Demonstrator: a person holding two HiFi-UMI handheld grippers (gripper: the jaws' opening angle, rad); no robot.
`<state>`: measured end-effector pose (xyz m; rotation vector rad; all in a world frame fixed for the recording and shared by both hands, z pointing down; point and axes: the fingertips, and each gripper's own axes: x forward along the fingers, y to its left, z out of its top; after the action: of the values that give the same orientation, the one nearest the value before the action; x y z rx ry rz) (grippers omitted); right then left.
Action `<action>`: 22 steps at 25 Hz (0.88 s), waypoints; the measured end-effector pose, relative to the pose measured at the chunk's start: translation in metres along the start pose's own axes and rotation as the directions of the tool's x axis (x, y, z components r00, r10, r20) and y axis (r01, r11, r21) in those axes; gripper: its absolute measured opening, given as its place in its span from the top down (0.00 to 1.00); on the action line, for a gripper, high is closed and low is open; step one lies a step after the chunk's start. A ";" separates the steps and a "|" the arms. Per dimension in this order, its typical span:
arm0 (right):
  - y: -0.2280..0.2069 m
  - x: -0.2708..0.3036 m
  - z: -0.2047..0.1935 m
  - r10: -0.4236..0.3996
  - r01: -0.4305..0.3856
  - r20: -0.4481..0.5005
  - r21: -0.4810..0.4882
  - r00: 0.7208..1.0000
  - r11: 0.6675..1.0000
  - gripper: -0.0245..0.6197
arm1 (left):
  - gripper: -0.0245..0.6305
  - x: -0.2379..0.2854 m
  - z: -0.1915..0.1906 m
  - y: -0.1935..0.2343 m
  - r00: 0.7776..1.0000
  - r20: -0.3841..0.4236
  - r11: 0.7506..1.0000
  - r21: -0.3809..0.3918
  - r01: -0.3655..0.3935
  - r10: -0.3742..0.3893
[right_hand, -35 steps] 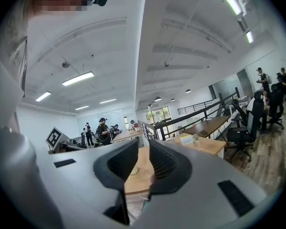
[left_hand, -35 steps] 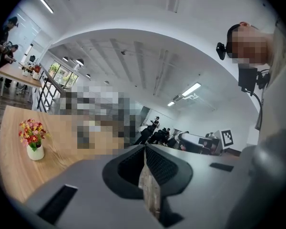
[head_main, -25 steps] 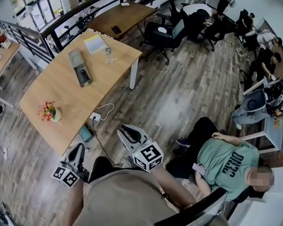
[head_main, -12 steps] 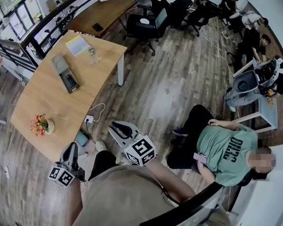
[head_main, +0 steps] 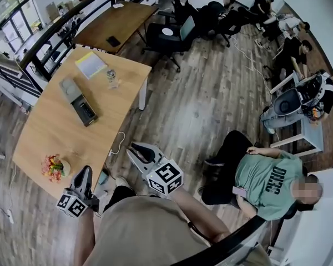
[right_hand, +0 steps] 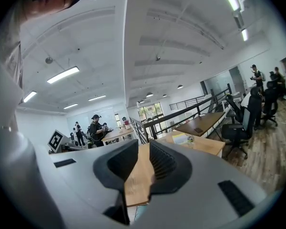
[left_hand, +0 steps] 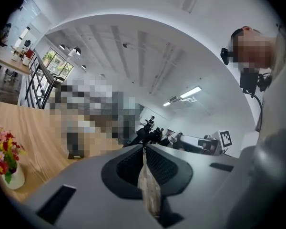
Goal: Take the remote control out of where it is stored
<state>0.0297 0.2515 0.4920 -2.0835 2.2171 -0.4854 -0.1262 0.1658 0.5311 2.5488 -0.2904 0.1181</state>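
The dark remote (head_main: pixel 87 113) lies in a grey holder (head_main: pixel 70 87) on the counter (head_main: pixel 47 134), well apart from both grippers. The left gripper (head_main: pixel 84 172) has its jaws pressed together, empty. The right gripper (head_main: pixel 132 147) has its jaws slightly apart, holding nothing.

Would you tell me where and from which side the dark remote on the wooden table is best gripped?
Probably across its narrow width near the middle, coming down from above: the remote lies flat, lengthwise in its grey holder on the table, so only its top shows clearly.
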 end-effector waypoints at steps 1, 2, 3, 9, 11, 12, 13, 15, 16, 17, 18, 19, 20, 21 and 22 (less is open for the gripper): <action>0.000 0.007 0.003 -0.003 0.003 0.002 0.002 1.000 1.000 0.87 | 0.96 0.003 0.005 0.005 1.000 -0.005 1.000 -0.001 0.003 -0.003; -0.001 0.014 0.005 -0.005 0.005 0.003 0.004 1.000 1.000 0.87 | 0.96 0.005 0.010 0.010 1.000 -0.010 1.000 -0.002 0.005 -0.005; -0.001 0.021 0.006 -0.008 0.008 0.003 0.005 1.000 1.000 0.87 | 0.96 0.008 0.014 0.016 1.000 -0.014 1.000 -0.003 0.009 -0.009; -0.004 0.050 0.010 -0.019 0.019 -0.011 0.010 1.000 1.000 0.87 | 0.96 0.019 0.028 0.044 0.999 -0.024 1.000 -0.013 0.028 -0.028; -0.006 0.058 0.012 -0.019 0.019 -0.019 0.013 1.000 1.000 0.87 | 0.96 0.022 0.034 0.049 0.999 -0.025 0.999 -0.022 0.027 -0.028; -0.008 0.062 0.014 -0.016 0.017 -0.023 0.016 1.000 1.000 0.86 | 0.95 0.024 0.037 0.051 0.999 -0.021 0.999 -0.024 0.029 -0.029; -0.009 0.067 0.015 -0.012 0.012 -0.027 0.020 1.000 1.000 0.85 | 0.96 0.025 0.040 0.053 0.999 -0.016 0.999 -0.025 0.030 -0.031; -0.012 0.081 0.019 -0.004 0.005 -0.031 0.026 1.000 1.000 0.85 | 0.96 0.027 0.048 0.061 0.999 -0.008 0.999 -0.026 0.033 -0.033; -0.012 0.089 0.020 -0.001 0.002 -0.034 0.028 0.999 1.000 0.84 | 0.96 0.028 0.051 0.066 0.999 -0.004 0.999 -0.026 0.033 -0.033; -0.012 0.098 0.020 0.002 -0.001 -0.037 0.028 0.999 1.000 0.84 | 0.96 0.027 0.054 0.072 0.999 0.000 0.999 -0.027 0.032 -0.032; -0.012 0.106 0.020 0.008 -0.007 -0.042 0.028 0.999 1.000 0.84 | 0.95 0.026 0.057 0.078 1.000 0.004 0.999 -0.028 0.030 -0.030; -0.011 0.114 0.019 0.016 -0.014 -0.048 0.028 0.999 1.000 0.84 | 0.96 0.025 0.060 0.083 1.000 0.009 0.999 -0.029 0.025 -0.025; -0.010 0.123 0.018 0.026 -0.024 -0.056 0.026 0.998 0.999 0.84 | 0.96 0.024 0.062 0.089 1.000 0.014 0.999 -0.030 0.019 -0.019; -0.010 0.132 0.016 0.037 -0.035 -0.065 0.022 0.997 0.999 0.84 | 0.96 0.023 0.064 0.095 1.000 0.021 0.999 -0.032 0.013 -0.012; -0.009 0.141 0.015 0.047 -0.046 -0.076 0.018 0.996 0.999 0.83 | 0.95 0.022 0.066 0.101 1.000 0.028 0.999 -0.034 0.008 -0.007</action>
<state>0.0300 0.1095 0.5043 -2.0339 2.2886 -0.5868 -0.1266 0.0428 0.5322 2.5189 -0.2917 0.0737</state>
